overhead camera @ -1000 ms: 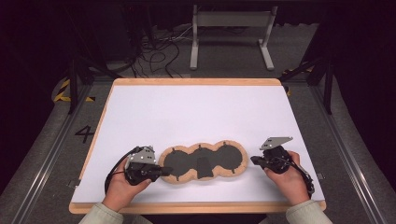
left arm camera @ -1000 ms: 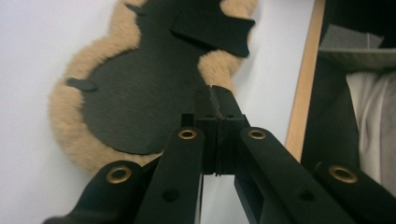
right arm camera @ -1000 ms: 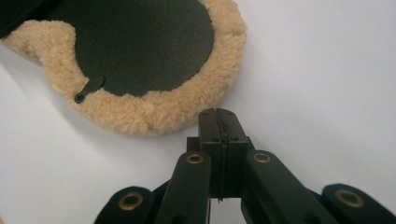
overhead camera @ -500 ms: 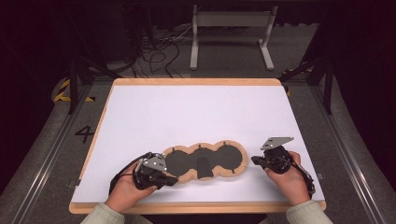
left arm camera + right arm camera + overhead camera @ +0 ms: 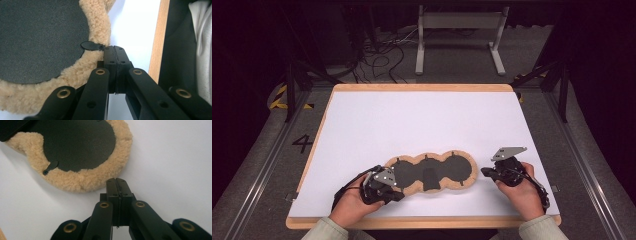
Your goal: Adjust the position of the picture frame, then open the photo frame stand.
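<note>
A long fleece-edged mat [image 5: 432, 187] with three round black pads [image 5: 459, 168] lies near the table's front. A small black flap [image 5: 430, 179] lies on its middle pad. My left gripper [image 5: 398, 196] is shut, and its tips rest against the fleece rim at the mat's left end. In the left gripper view the closed left gripper [image 5: 114, 48] meets the tan fleece [image 5: 96, 22] right beside a small black tab [image 5: 90, 45]. Nothing shows between its jaws. My right gripper [image 5: 485, 172] is shut too, and sits on the white surface just off the mat's right end. In the right gripper view the right gripper [image 5: 116, 180] stops a little short of the fleece [image 5: 82, 182].
The white table top [image 5: 422, 125] has a wooden rim [image 5: 422, 87], and its front edge lies close under both hands. Beyond the table are a metal stand [image 5: 459, 30], loose cables [image 5: 382, 55] and dark floor with rails at each side.
My left hand has moved right and toward the front edge, bringing its gripper onto the mat's left rim. The right hand and the mat have kept still.
</note>
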Tool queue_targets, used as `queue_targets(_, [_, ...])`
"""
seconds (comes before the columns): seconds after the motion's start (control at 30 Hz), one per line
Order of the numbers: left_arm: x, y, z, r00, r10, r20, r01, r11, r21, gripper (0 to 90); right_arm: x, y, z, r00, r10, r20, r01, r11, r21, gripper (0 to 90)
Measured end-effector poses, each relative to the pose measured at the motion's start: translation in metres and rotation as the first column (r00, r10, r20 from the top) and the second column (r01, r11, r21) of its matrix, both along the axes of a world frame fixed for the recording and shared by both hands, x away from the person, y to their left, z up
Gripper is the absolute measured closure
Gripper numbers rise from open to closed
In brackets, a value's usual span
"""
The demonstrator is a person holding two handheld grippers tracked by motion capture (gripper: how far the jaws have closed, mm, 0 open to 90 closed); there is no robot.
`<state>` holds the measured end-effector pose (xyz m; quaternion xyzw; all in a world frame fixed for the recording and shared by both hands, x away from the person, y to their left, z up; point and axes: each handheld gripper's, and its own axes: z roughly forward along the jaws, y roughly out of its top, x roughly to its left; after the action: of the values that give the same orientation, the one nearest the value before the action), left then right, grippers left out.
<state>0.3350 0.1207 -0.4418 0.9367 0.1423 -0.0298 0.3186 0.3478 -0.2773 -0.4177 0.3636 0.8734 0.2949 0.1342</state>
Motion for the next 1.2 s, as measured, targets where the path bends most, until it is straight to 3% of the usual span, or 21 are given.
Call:
queue_targets(0.3, [0.007,0.002,-0.001,0.9979,0.043,0.048,-0.043,0.9991,0.000,90.0,-0.002,-0.001,0.002,0.9999,-0.003,0.012,0.003,1.000,0.000,90.0])
queue_targets(0.43, [0.010,0.002,-0.002,0.9944,0.084,0.064,-0.084,0.9965,-0.010,90.0,-0.004,-0.001,0.004,0.9999,-0.006,0.013,0.006,1.000,0.001,90.0])
queue_targets(0.53, [0.010,0.002,-0.002,0.9954,0.087,0.040,-0.086,0.9962,-0.014,90.0,-0.005,-0.002,0.004,0.9998,-0.009,0.016,0.009,1.000,0.000,90.0])
queue_targets(0.57, [0.011,0.003,-0.002,0.9957,0.078,0.051,-0.077,0.9968,-0.021,90.0,-0.005,-0.002,0.004,0.9998,-0.008,0.016,0.008,1.000,0.000,90.0])
queue_targets(0.67, [0.011,0.009,0.003,0.9982,0.058,0.018,-0.056,0.9957,-0.074,87.0,-0.008,-0.002,0.006,0.9997,-0.008,0.023,0.008,1.000,0.003,90.0])
queue_targets(0.7, [0.011,0.011,0.005,0.9980,0.059,0.023,-0.057,0.9945,-0.088,85.9,-0.009,-0.002,0.007,0.9997,-0.006,0.025,0.006,1.000,0.005,90.0])
queue_targets(1.0, [0.016,0.027,0.018,0.9896,0.139,0.036,-0.131,0.9766,-0.171,75.6,-0.017,0.001,0.014,0.9986,0.023,0.048,-0.025,0.999,0.036,90.0])
queue_targets(1.07, [0.015,0.031,0.020,0.9842,0.175,0.022,-0.168,0.9656,-0.199,71.4,-0.020,0.004,0.017,0.9980,0.032,0.054,-0.035,0.998,0.051,90.0])
queue_targets(1.1, [0.015,0.031,0.020,0.9842,0.175,0.022,-0.168,0.9656,-0.199,70.6,-0.020,0.004,0.017,0.9980,0.032,0.054,-0.035,0.998,0.051,90.0])
queue_targets(1.2, [0.017,0.035,0.024,0.9758,0.211,0.056,-0.193,0.9532,-0.232,68.0,-0.022,0.010,0.020,0.9962,0.059,0.064,-0.064,0.995,0.071,90.0])
